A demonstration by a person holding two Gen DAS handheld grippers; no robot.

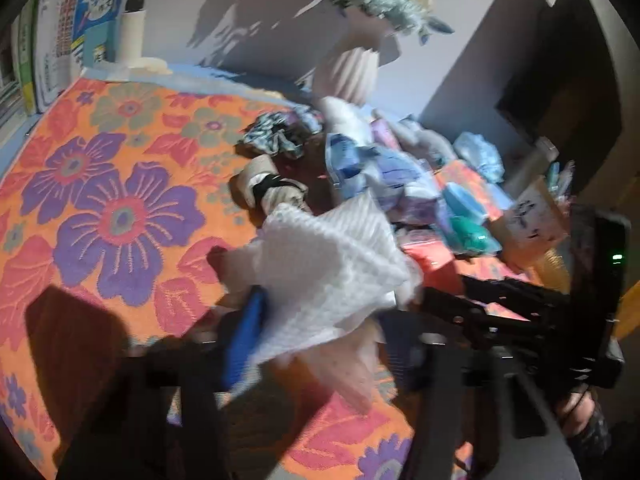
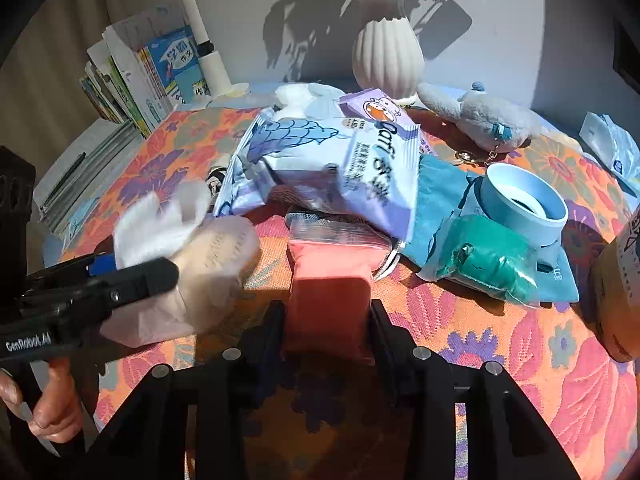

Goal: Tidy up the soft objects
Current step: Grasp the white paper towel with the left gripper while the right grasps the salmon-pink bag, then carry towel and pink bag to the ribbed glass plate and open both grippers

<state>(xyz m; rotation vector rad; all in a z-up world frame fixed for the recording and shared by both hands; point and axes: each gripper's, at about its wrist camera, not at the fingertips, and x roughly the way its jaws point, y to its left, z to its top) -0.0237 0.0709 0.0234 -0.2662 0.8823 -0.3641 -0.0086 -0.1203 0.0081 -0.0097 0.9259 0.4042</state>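
Observation:
In the left wrist view my left gripper (image 1: 328, 312) is shut on a white waffle-textured cloth (image 1: 332, 264), which is bunched against its blue pad (image 1: 244, 336) and hides the other finger. The right wrist view shows that same left gripper (image 2: 136, 268) at the left, with the cloth (image 2: 192, 264) lifted off the floral tablecloth (image 2: 520, 360). My right gripper (image 2: 328, 316) is shut on a pink packet in clear plastic (image 2: 330, 280), one finger pressing each side. The right gripper (image 1: 468, 284) shows side-on in the left wrist view.
Behind the pink packet lie a blue-and-white wipes pack (image 2: 332, 160), a teal bagged item (image 2: 488, 260), a blue cup (image 2: 524, 204) and a grey plush toy (image 2: 484, 120). A ribbed vase (image 2: 386, 60) and books (image 2: 136, 80) stand at the back. Rolled socks (image 1: 268, 188) lie mid-table.

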